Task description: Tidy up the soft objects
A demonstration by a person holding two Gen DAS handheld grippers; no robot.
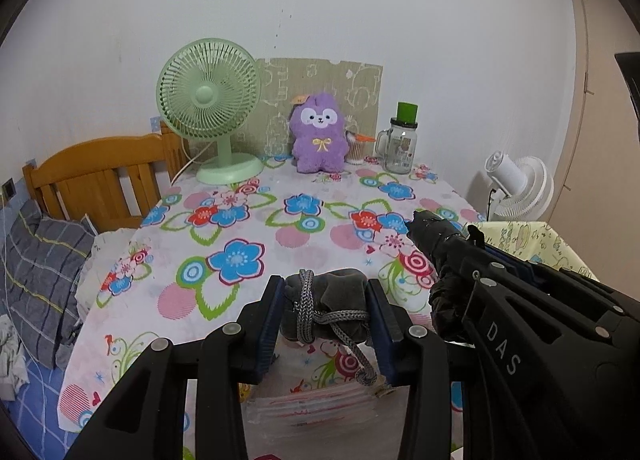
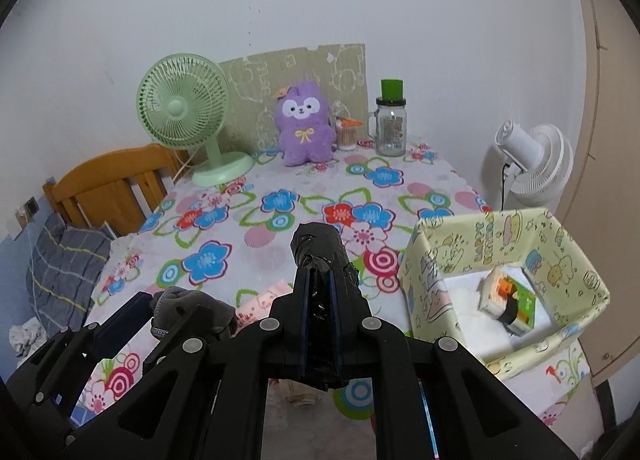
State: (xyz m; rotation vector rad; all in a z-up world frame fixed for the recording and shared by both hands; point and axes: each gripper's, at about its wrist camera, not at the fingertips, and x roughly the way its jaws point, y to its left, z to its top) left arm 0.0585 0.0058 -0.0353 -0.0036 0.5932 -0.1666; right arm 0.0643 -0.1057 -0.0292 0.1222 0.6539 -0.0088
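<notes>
Left wrist view shows the left hand-held gripper [image 1: 326,310] clamped on a grey velvet drawstring pouch [image 1: 332,300], its pads pressing the two sides while the braided cord [image 1: 316,320] wraps the neck and trails loose below. The pouch hangs above the flower-patterned bench [image 1: 240,219], clear of the cloth. It looks light and limp, so it should squash rather than resist; the bunched body between the pads seems the safer hold, since the cord could slide or snag. To its right, the right hand-held gripper [image 2: 318,292] is fully closed on a black plastic-wrapped bundle [image 2: 318,248], pinching the crinkled film at its near end, the rounded bulk sticking out forward. That wrap looks slick and thin, likely to slip or tear under a hard squeeze. Farther right stands the yellow cartoon-print box [image 2: 440,256], holding a small green carton [image 2: 520,308], probably where both soft things go.
</notes>
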